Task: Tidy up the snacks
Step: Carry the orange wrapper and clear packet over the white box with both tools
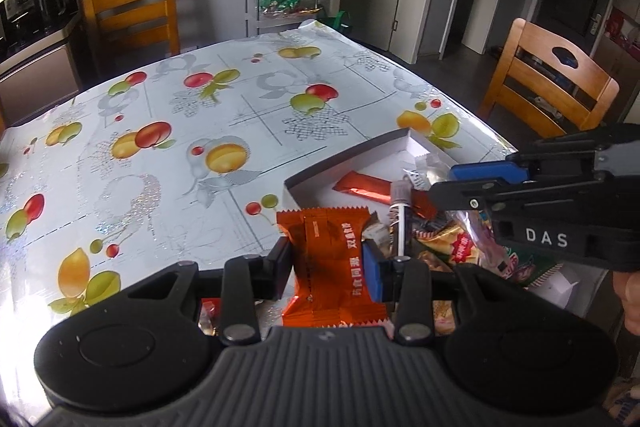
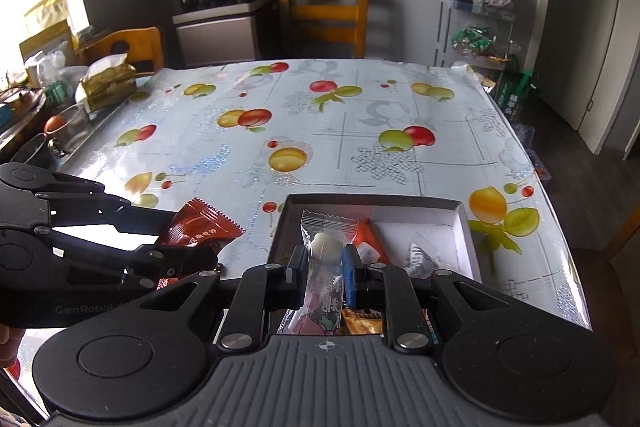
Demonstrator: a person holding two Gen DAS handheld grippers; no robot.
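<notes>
Left gripper [image 1: 326, 259]: its two fingers pinch an orange snack packet [image 1: 328, 247] from both sides; the packet stands up between them, with its serrated edge at the top.
Orange snack packet, place: in the right wrist view it shows at 9 o'clock [image 2: 200, 229], above the tablecloth and just outside the left wall of the box.
Right gripper [image 2: 324, 269]: its fingers are pressed onto a clear lollipop wrapper [image 2: 326, 259]; a pale round candy sits inside the wrapper, just beyond the fingertips.
Lollipop, place: it is held over the near part of the box; in the left wrist view the right gripper comes in from 3 o'clock [image 1: 416, 195] and a white stick [image 1: 400, 227] hangs below its tips.
Box [image 2: 460, 227]: white inside, dark rim, open top, on the table at the near right side; the right wrist view shows it at 6 o'clock, directly ahead of the fingers.
Inside the box: a red-orange stick packet [image 1: 366, 187] lies near the far wall, and a small clear packet [image 2: 418, 253] lies to the right.
Loose snacks [image 1: 460, 247]: a heap of mixed wrappers under the right gripper, toward 4 o'clock in the left wrist view; I cannot tell if they lie in the box or beside it.
Table [image 1: 160, 107]: covered with a shiny cloth printed with fruit.
Surroundings: wooden chair [image 2: 324, 15] at 12 o'clock behind the table; rack with bags [image 2: 476, 27] at 2 o'clock.
</notes>
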